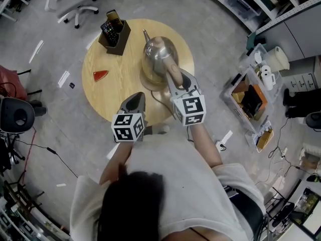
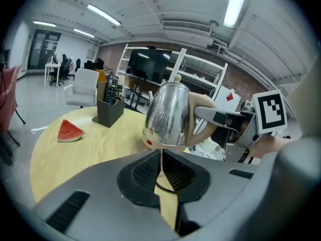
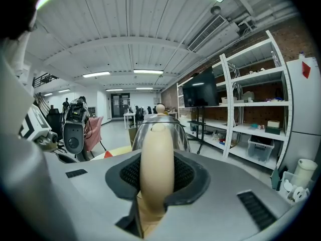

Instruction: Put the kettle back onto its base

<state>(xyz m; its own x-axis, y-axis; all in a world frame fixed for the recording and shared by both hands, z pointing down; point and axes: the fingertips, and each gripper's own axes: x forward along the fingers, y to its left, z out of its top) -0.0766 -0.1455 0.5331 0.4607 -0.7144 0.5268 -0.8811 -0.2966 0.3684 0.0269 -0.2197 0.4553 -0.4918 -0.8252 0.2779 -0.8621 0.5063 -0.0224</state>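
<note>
Round wooden worktop (image 1: pixel 113 92) in an open workshop: we stand at its 6 o'clock, with a watermelon slice (image 1: pixel 100 75) at 9 and a remote-control caddy (image 1: pixel 114 34) at 11. Our right tool (image 1: pixel 176 82) is clamped on the cream handle (image 3: pixel 157 159) of the steel kettle (image 1: pixel 158 54), the natural grip for carrying it upright. It sits toward 2 o'clock over the base (image 1: pixel 149 84); we cannot tell whether it is fully seated. Our left tool (image 1: pixel 134 100) waits pinched together and empty, clear of the cord (image 1: pixel 159 100).

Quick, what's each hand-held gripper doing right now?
Left hand-held gripper: closed, empty.
Right hand-held gripper: closed on the kettle handle.
</note>
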